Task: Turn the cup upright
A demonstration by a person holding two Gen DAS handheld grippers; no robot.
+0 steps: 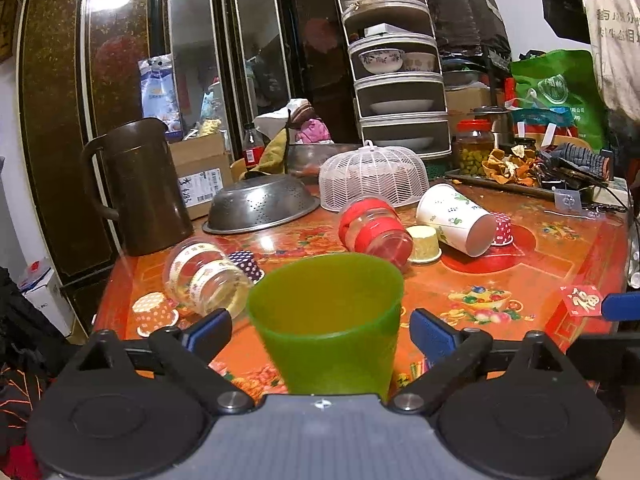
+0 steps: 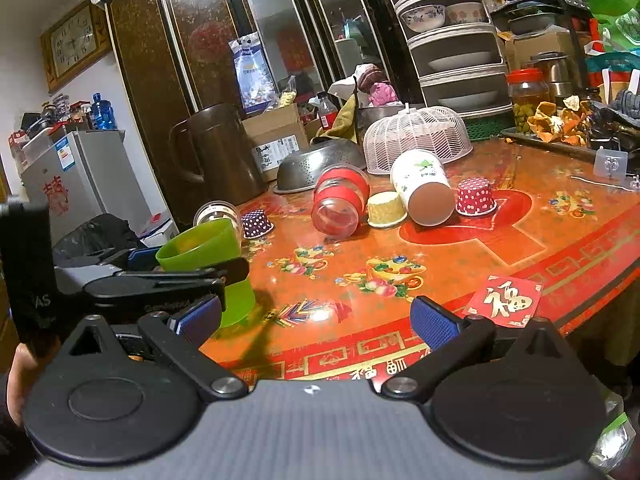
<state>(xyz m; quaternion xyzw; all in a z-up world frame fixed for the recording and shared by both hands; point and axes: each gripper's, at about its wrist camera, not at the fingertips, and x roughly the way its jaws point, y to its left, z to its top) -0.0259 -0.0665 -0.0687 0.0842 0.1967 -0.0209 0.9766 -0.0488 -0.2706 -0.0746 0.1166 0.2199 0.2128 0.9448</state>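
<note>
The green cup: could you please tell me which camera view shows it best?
The left wrist view shows it best: the green cup stands upright, central and large between the open left gripper fingers, rim fully visible. The right wrist view shows the cup smaller, at the left edge, partly hidden by the left gripper.

- Red square paper card (image 2: 505, 300) on the table edge, just ahead of the right gripper's right jaw: gold character "福".
- Same card (image 1: 582, 300), far right of the left gripper's jaws.
- Table's red border strip (image 2: 372, 372), between the right gripper's jaws: gold "福", upside down.
- Cardboard box label (image 2: 267, 151): handwriting, unreadable.
</note>
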